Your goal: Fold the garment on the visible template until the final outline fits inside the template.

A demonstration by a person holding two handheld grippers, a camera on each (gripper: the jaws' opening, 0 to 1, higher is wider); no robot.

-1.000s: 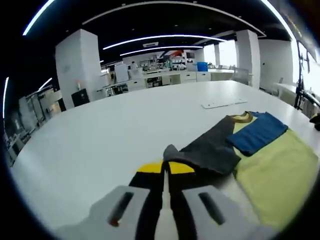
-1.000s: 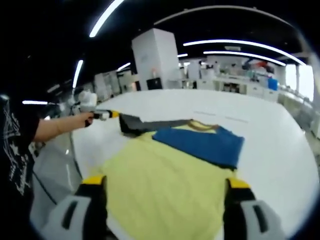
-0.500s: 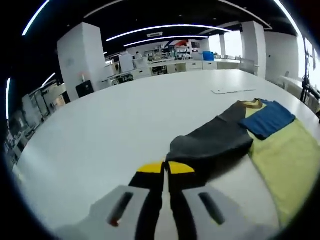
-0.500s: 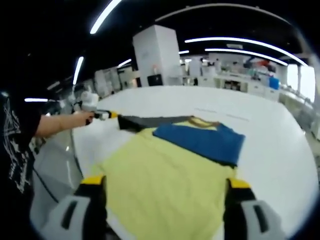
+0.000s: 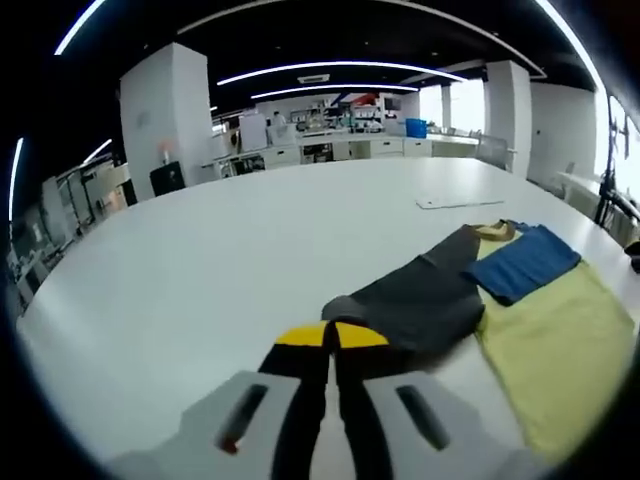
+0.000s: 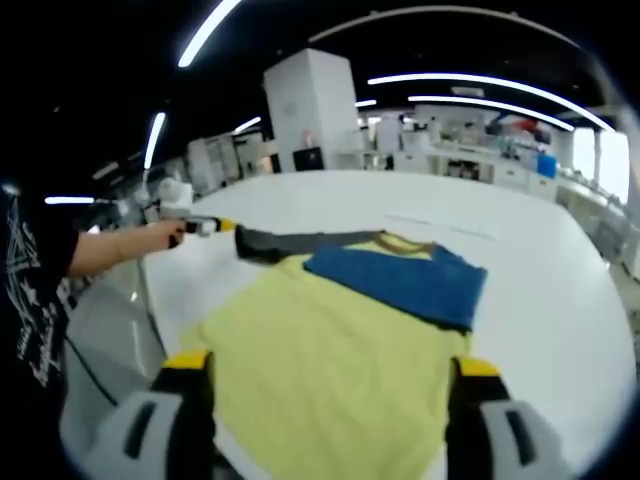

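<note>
1. In the left gripper view, my left gripper (image 5: 331, 338) sits at bottom centre with its yellow-tipped jaws pressed together on the end of the garment's dark grey sleeve (image 5: 420, 300).
2. From there the sleeve stretches to the right across the white table (image 5: 200, 260), to the yellow garment (image 5: 560, 345) at the right edge; its blue sleeve (image 5: 525, 262) is folded over it.
3. In the right gripper view, my left hand (image 6: 165, 235) at left centre holds that gripper on the grey sleeve.
4. My right gripper (image 6: 335, 365) has its jaws wide apart at the bottom, holding nothing, with the yellow body between them.
5. I can read no writing.
</note>
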